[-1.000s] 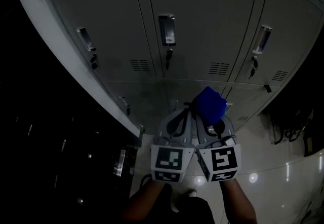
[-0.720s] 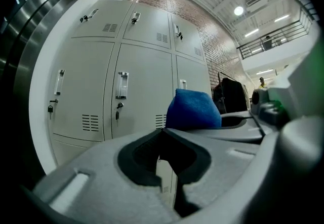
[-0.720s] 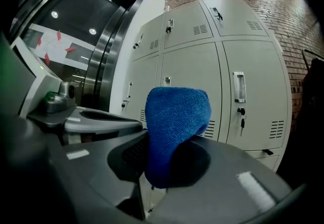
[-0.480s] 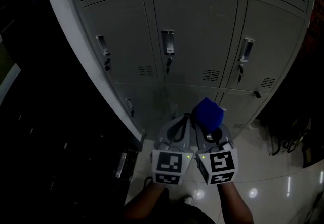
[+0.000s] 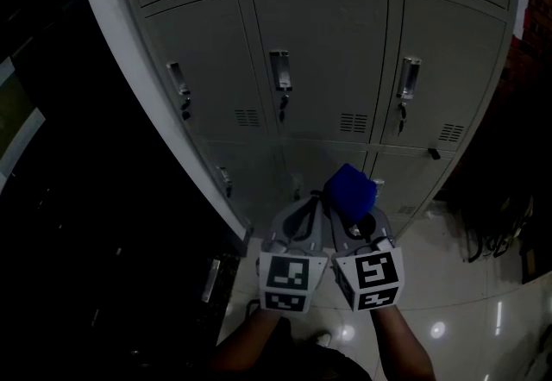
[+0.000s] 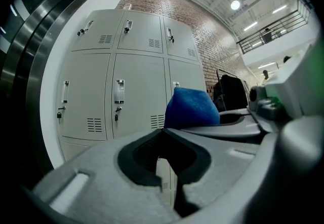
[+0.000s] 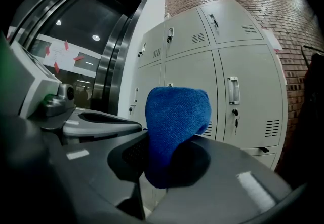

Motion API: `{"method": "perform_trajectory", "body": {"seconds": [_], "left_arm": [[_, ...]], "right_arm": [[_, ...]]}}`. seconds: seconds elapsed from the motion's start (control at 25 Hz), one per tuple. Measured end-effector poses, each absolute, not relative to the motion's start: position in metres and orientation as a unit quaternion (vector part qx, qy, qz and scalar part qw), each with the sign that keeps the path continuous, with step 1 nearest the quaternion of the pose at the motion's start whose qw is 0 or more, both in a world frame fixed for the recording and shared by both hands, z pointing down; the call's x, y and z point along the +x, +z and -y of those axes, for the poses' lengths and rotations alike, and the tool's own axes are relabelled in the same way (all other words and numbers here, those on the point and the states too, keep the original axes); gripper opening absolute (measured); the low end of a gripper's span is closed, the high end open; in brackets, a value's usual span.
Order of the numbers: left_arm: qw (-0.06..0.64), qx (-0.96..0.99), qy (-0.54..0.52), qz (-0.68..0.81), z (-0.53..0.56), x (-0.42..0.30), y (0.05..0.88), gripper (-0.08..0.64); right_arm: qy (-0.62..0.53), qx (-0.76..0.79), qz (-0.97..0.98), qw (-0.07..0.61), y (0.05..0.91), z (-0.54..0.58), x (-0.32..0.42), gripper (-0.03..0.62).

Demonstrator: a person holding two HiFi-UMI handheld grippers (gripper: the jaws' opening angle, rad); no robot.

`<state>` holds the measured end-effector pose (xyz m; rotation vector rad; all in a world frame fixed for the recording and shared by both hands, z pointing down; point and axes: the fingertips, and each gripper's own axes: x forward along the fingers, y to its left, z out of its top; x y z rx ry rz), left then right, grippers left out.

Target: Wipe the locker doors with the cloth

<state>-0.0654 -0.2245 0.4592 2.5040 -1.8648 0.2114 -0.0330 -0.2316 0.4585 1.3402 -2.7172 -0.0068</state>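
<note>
Facing a bank of pale grey metal locker doors [image 5: 319, 69], each with a silver recessed handle [image 5: 279, 71], a small key hanging under it and a louvred vent low on the panel.

Starting at the far left: dark glossy wall panelling [image 5: 78, 224], then the white curved end frame [image 5: 129, 103] of the bank.

Next, just left of centre and low in the head view: left gripper [image 5: 304, 201], pointed at the bottom row of doors. Jaws brought together at the tips, nothing caught between them, only a door seen through the pad cut-out in the left gripper view [image 6: 163, 129].

Just beside it on the right: right gripper [image 5: 354, 212], jaws clamped on a bunched bright blue knitted cloth [image 5: 349, 190]. Bulges up above the jaw tips [image 7: 167, 153] as a rounded wad [image 7: 176, 116], hanging in the air short of the doors.

Farther right: glossy pale tiled floor [image 5: 466, 302] with lamp reflections, and a red brick wall [image 7: 283, 5] past the last locker.
</note>
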Motion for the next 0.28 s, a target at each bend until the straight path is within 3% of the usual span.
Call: {"method": "perform_trajectory", "body": {"seconds": [0.28], "left_arm": [[0.013, 0.796, 0.07, 0.602, 0.2261, -0.068, 0.464, 0.005]], "right_arm": [[0.007, 0.438, 0.897, 0.058, 0.4642, 0.2349, -0.032, 0.067]]}}
